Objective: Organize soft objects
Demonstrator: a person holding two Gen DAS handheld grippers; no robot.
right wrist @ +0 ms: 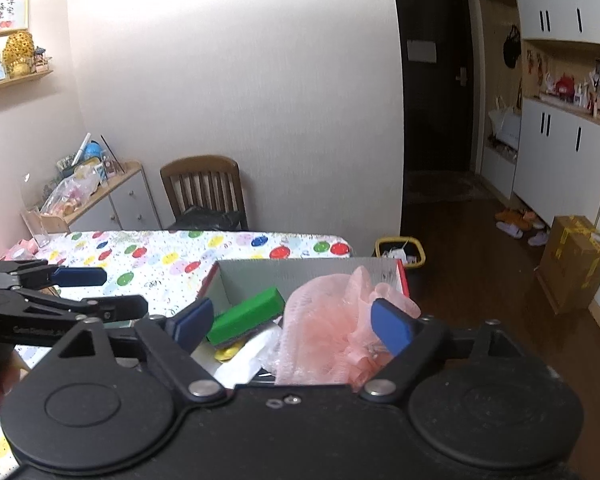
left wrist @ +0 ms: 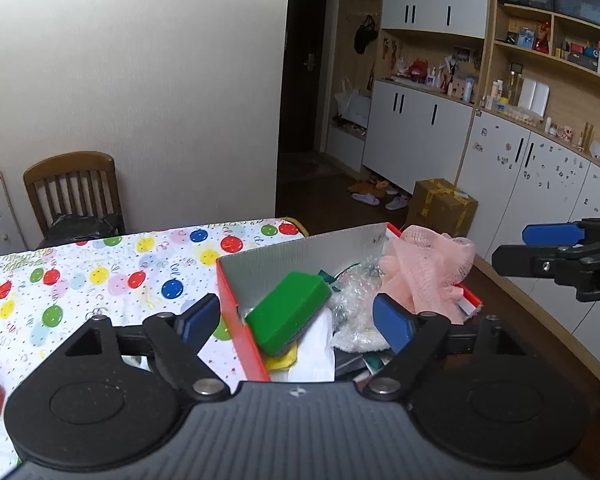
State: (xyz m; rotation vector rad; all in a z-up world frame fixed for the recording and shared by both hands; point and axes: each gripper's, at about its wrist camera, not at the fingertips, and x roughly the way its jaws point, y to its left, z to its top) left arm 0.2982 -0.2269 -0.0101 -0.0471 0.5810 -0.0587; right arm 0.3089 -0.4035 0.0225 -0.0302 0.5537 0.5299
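Note:
A red-walled cardboard box point(left wrist: 239, 304) point(right wrist: 402, 276) stands on the table with soft things inside. A green sponge point(left wrist: 288, 310) point(right wrist: 246, 314) leans against its left wall. A pink mesh bath puff point(left wrist: 424, 268) point(right wrist: 332, 320) fills the right side, with crinkled clear plastic point(left wrist: 350, 292) and a white cloth point(left wrist: 358, 338) beside it. My left gripper point(left wrist: 296, 320) hangs open above the box with nothing between its blue pads. My right gripper point(right wrist: 294, 322) is open too, above the puff and apart from it. In each view the other gripper shows side-on, the right one point(left wrist: 540, 248) and the left one point(right wrist: 100, 292).
The table wears a balloon-print cloth point(left wrist: 100, 272) point(right wrist: 172, 256). A wooden chair point(left wrist: 74, 192) point(right wrist: 204, 188) stands behind it by the wall. A brown carton point(left wrist: 440, 206) point(right wrist: 576, 264) and slippers lie on the floor. A yellow bin point(right wrist: 400, 252) sits past the table's end.

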